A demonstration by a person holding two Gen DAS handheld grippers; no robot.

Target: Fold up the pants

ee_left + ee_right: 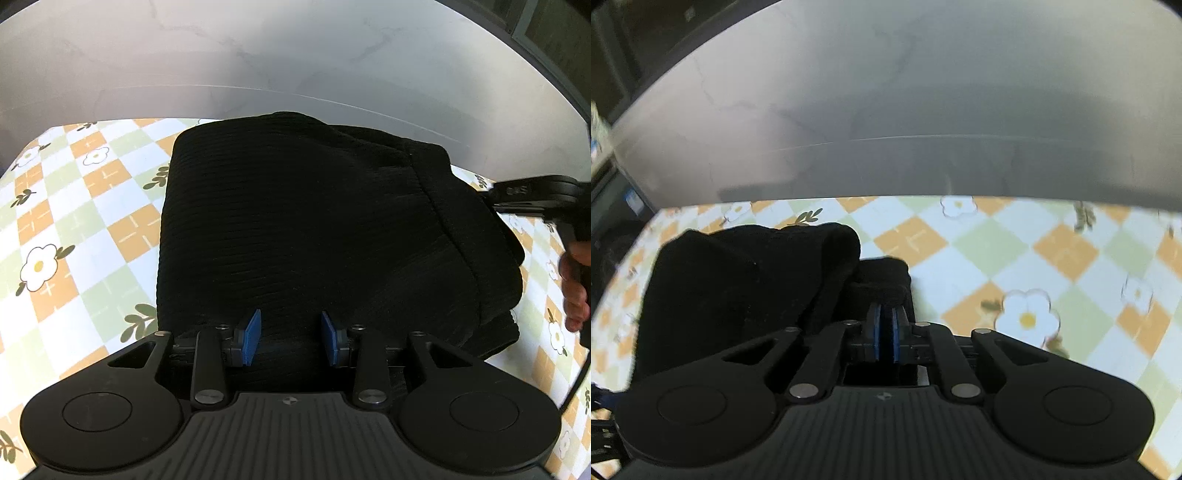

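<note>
The black pants (314, 229) lie folded into a thick bundle on the table (74, 206), whose cloth is checked in orange, green and white with daisy prints. In the left wrist view the left claw (290, 338) hangs over the bundle's near edge at six o'clock, its blue pads (252, 336) standing apart with only fabric beneath them, gripping nothing. At three o'clock a hand (574, 291) holds the other tool at the bundle's side. In the right wrist view the right claw (885, 334) is closed, its pads pinching a fold of the pants' right-hand edge, the bulk of the bundle rising toward ten o'clock.
</note>
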